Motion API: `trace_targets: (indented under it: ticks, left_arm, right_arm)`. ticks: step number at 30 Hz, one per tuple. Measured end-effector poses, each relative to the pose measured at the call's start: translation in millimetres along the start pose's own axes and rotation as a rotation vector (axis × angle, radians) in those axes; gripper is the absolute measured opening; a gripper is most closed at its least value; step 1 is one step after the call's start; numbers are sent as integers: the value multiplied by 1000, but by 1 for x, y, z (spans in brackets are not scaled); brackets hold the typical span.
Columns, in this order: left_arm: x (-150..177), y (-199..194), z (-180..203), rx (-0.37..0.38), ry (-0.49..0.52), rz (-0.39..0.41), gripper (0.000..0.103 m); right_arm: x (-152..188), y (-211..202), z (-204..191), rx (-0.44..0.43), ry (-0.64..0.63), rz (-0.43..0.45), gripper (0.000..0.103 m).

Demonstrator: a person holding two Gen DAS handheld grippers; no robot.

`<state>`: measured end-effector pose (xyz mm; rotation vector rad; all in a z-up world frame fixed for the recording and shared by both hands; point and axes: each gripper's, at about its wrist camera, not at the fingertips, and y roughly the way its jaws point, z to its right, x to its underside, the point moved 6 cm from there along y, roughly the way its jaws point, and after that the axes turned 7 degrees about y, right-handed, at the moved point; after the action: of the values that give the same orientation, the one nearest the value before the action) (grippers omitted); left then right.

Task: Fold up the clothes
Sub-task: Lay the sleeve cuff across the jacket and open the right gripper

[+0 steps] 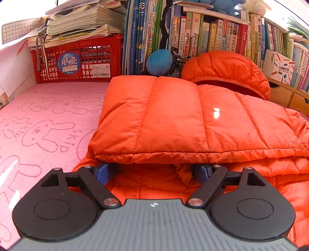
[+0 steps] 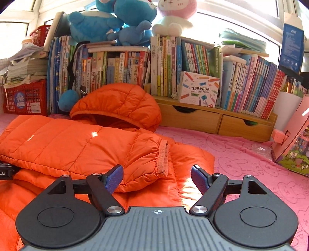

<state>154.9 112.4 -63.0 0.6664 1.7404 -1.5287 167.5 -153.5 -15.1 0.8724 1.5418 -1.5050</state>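
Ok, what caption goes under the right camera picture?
Open right gripper above an orange jacket, its sleeve folded across, on a pink blanket.

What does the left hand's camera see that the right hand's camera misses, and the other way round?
Only the left wrist view shows the left gripper, its open fingers tucked under the folded jacket edge, and a small bicycle model. Only the right wrist view shows the right gripper, open over the sleeve cuff, the pink plush rabbit and the wooden drawers. Both show the orange jacket, red crate, bookshelf and pink towel.
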Motion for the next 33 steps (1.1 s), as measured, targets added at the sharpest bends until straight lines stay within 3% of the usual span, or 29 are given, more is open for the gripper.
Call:
trace_targets:
  ticks: [5, 8, 9, 19, 23, 25, 31, 33]
  left_arm:
    - [0, 0, 0, -4, 6, -1, 86]
    - [0, 0, 1, -7, 10, -3, 86]
    - [0, 0, 1, -8, 12, -4, 86]
    - [1, 0, 2, -9, 33, -9, 89]
    - [3, -29, -3, 40, 79, -7, 89]
    - [2, -51, -9, 78, 87, 16, 89]
    - [-48, -99, -28, 83, -3, 192, 89]
    - [-65, -91, -32, 21, -9, 255, 93]
  right_arm:
    - [-11, -16, -9, -24, -18, 72, 76]
    - [-13, -12, -19, -61, -8, 60, 40]
    - [-13, -10, -22, -72, -4, 50, 37]
    - [23, 37, -22, -56, 61, -126, 35]
    - [18, 25, -26, -43, -11, -116, 39]
    - [12, 13, -26, -43, -42, -85, 49]
    - [-25, -14, -58, -28, -229, 150, 76]
    - [-35, -15, -72, -30, -282, 205, 82]
